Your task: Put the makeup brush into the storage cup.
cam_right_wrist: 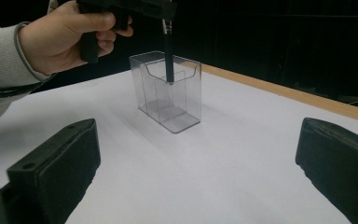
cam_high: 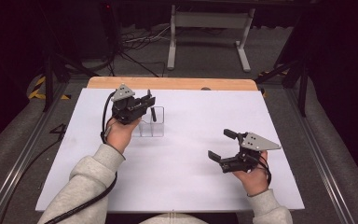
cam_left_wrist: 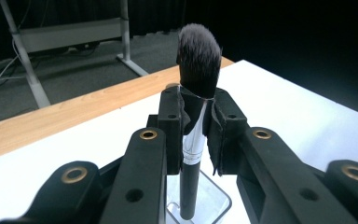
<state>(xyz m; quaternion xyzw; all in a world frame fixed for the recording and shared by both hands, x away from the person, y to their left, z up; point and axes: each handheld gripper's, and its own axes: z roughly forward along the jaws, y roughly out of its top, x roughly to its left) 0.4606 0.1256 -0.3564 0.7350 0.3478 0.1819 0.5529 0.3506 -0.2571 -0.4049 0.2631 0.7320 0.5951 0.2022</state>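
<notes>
The left gripper (cam_left_wrist: 196,121) is clamped on the silver ferrule of a makeup brush (cam_left_wrist: 198,60), keeping it upright so its handle drops into the clear acrylic holder (cam_right_wrist: 170,93) at the table's far left. The right gripper (cam_high: 224,145) waits near right, jaws apart and empty.

The black-bristled makeup brush with a silver ferrule (cam_left_wrist: 189,154) is partly hidden by the left hand-held gripper (cam_left_wrist: 196,122), and its handle's lower tip blurs inside the clear plastic holder (cam_left_wrist: 214,198).
</notes>
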